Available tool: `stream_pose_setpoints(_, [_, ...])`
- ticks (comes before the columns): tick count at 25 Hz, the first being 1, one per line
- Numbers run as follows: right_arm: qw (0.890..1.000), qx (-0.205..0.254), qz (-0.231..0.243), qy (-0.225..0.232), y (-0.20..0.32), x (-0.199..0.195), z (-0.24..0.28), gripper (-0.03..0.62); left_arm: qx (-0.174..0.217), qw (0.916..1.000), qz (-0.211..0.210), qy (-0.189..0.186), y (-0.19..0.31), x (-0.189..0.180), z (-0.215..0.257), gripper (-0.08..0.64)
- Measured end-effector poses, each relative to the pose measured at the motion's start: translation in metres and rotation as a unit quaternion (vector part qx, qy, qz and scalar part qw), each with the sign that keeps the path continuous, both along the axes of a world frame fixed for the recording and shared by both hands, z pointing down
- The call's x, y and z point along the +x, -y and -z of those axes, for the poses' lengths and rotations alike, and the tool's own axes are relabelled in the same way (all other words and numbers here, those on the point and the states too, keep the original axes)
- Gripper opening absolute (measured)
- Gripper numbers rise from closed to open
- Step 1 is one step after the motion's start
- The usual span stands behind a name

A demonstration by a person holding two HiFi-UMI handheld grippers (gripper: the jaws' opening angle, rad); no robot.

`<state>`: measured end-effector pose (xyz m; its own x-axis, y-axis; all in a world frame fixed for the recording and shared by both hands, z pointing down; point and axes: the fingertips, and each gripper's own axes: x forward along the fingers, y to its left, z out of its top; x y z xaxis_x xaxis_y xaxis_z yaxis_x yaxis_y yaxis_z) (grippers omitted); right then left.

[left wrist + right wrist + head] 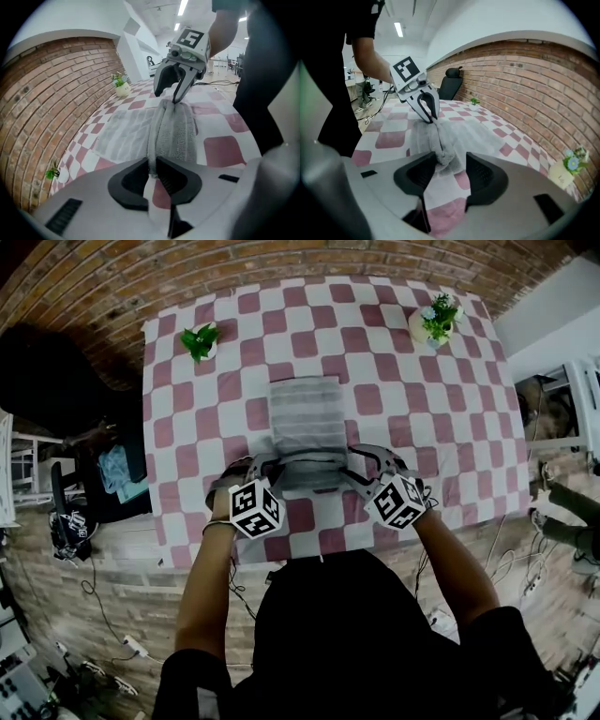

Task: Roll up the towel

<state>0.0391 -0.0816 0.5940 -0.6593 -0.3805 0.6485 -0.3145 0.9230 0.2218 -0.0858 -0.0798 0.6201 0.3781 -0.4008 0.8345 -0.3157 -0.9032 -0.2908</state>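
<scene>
Crosswise, towel point(306, 420) between left tongs point(153, 163) and right tongs point(451, 161) (right's jaws apart)

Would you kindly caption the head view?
The left hand-held gripper and right hand-held gripper at the rolled near end of a grey towel on a checked tablecloth.

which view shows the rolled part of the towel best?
Left gripper view: the roll of the towel runs full length up the frame, flat part beside it. Head view shows it small, from above. Right gripper view foreshortens it.
</scene>
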Motion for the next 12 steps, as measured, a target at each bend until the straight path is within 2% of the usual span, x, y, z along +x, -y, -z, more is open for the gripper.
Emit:
stream_pose_setpoints(1, [1.000,0.019,0.008,0.013,-0.004,-0.001,0.013,0.186,0.006,1.0000,0.004,0.001,0.003,0.000,-0.001,0.064])
stream_pose_setpoints(3, [0.997,0.053,0.058,0.027,-0.024,-0.009,0.036,0.186,0.012,0.9999,0.010,0.001,0.007,0.000,-0.003,0.067])
stream_pose_setpoints(5, [0.988,0.083,0.131,0.001,-0.051,-0.019,0.034,0.186,0.018,0.9998,0.010,0.002,0.008,0.001,-0.004,0.067])
stream_pose_setpoints(7, [0.975,0.116,0.180,-0.049,-0.063,-0.024,0.010,0.187,0.024,0.9996,0.012,0.000,0.010,0.001,-0.002,0.078])
stream_pose_setpoints(8, [0.970,0.129,0.192,-0.070,-0.063,-0.025,-0.005,0.187,0.023,0.9996,0.014,-0.006,0.010,0.002,0.000,0.085])
stream_pose_setpoints(10, [0.969,0.123,0.197,-0.090,-0.059,-0.026,-0.026,0.204,0.005,0.9990,0.019,-0.040,0.005,0.003,0.005,0.114])
stream_pose_setpoints(12, [0.970,0.105,0.197,-0.101,-0.053,-0.026,-0.037,0.206,-0.015,0.9963,0.018,-0.083,-0.004,0.003,0.016,0.199])
